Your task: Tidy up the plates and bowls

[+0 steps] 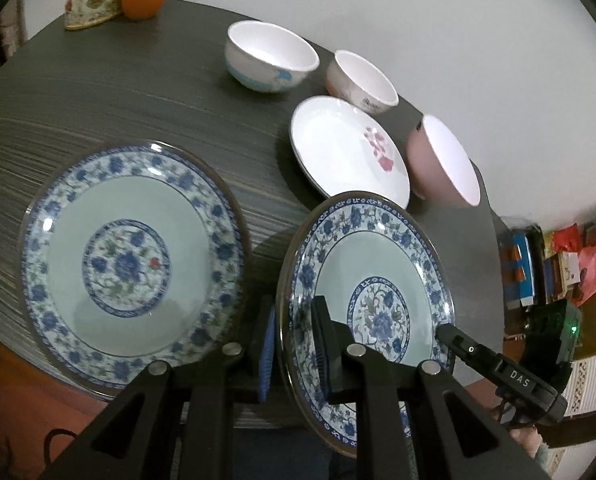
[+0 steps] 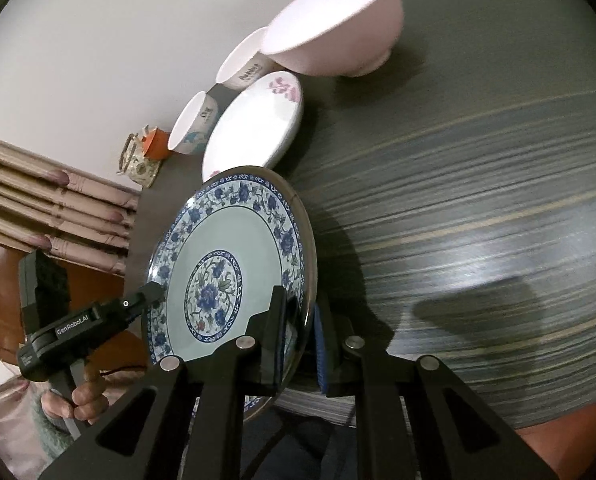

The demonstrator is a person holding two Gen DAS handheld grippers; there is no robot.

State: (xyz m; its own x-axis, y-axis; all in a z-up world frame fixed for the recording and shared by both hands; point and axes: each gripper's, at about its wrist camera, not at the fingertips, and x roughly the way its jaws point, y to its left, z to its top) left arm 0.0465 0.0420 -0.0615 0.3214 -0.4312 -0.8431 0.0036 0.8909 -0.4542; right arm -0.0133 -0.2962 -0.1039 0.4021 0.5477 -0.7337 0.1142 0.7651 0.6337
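Both the left gripper (image 1: pixel 294 354) and right gripper (image 2: pixel 299 342) pinch the raised blue-patterned plate (image 1: pixel 377 280) by opposite rims; the bowls beyond look empty.

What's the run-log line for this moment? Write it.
left gripper: shut on blue floral plate rim | right gripper: shut on opposite rim | plate: tilted, off the table | matching plate: on table

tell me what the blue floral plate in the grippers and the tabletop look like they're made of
Blue floral plate: looks like glazed ceramic or porcelain, glossy, with sharp highlights and a printed pattern; melamine can't be ruled out.
Tabletop: looks like dark wood-grain laminate or veneer, semi-matte, with straight pale streaks and only a soft sheen.
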